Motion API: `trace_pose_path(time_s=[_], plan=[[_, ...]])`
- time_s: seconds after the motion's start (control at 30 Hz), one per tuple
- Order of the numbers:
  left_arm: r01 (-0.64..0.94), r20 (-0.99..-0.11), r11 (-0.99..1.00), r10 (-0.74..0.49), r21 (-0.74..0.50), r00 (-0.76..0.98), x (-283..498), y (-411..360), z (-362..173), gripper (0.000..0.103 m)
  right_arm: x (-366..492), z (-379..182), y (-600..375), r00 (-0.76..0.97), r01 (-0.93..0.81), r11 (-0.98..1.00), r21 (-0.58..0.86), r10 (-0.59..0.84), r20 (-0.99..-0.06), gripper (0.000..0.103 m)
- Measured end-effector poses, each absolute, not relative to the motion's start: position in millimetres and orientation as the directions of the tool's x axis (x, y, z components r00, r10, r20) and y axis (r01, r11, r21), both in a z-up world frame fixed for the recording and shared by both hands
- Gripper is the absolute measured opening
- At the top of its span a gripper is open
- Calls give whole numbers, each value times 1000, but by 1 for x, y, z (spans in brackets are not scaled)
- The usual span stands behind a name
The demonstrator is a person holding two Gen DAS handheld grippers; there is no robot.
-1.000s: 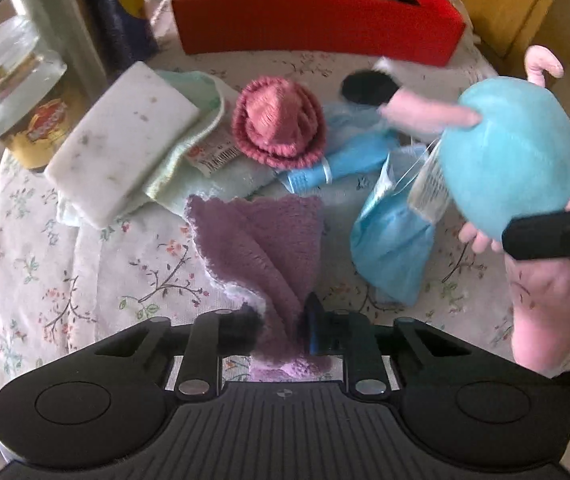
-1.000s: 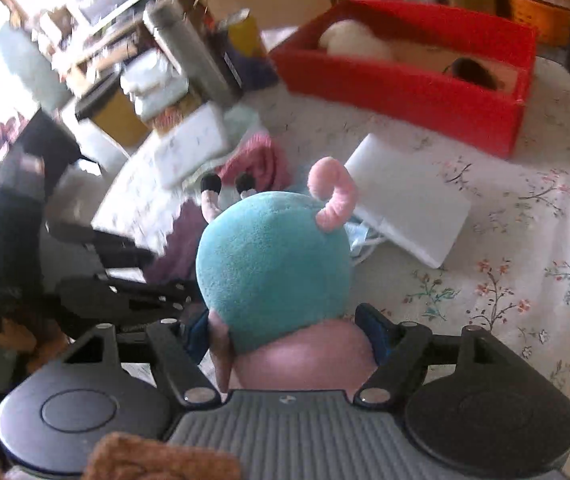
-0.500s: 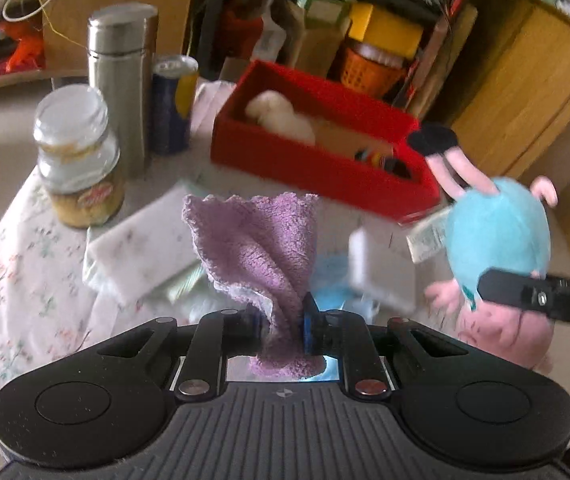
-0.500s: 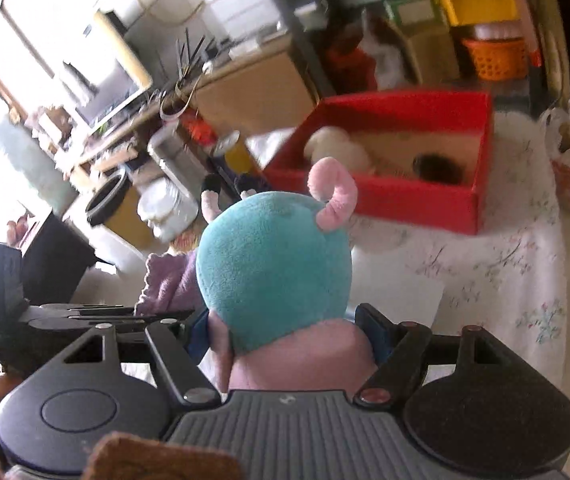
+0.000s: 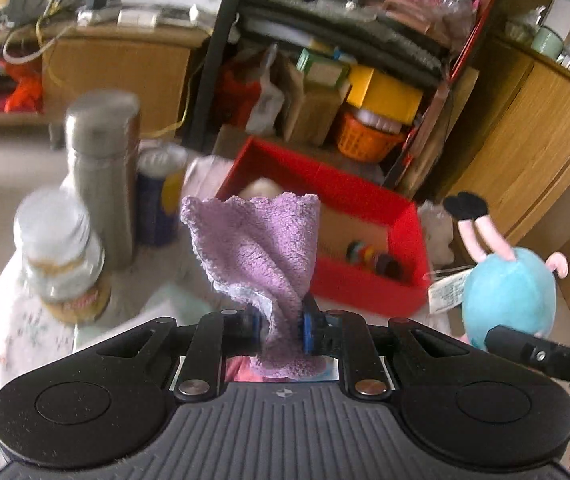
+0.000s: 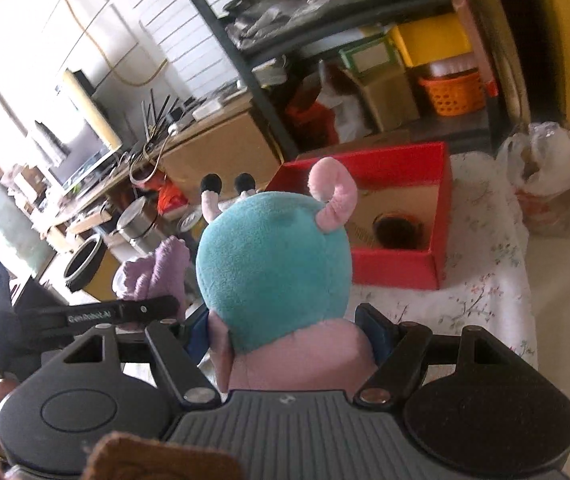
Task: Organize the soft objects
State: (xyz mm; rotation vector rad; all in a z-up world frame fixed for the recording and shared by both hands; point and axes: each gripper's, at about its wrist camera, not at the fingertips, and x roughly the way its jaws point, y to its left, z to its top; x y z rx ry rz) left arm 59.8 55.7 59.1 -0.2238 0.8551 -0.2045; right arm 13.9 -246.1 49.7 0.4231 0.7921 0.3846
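Purple fleece cloth (image 5: 261,248) hangs pinched in the left hand-held gripper (image 5: 279,320) while the right hand-held gripper (image 6: 291,330) clamps the teal plush toy (image 6: 273,268), both aloft near the red box (image 5: 369,280) (already partly filled), so the carry likely ends by lowering each inside before letting go.

Floral-clothed counter (image 6: 485,280) carries the red box (image 6: 401,268) at its far side; steel flask (image 5: 103,168), can (image 5: 161,200) and jar (image 5: 65,256) stand together on the left.

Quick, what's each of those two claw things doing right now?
Left gripper: shut on the purple cloth.
Right gripper: shut on the snail plush toy.
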Motion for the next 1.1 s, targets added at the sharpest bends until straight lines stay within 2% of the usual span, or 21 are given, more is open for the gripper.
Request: trace_pose_path(time_s=[0.5, 1.1], plan=[[118, -662, 965, -246, -233, 708, 100, 25, 71, 18, 42, 71, -247, 769, -111, 853, 511, 399, -500, 46], [104, -604, 983, -176, -154, 778, 116, 18, 85, 18, 62, 66, -235, 792, -112, 852, 512, 387, -471, 46]])
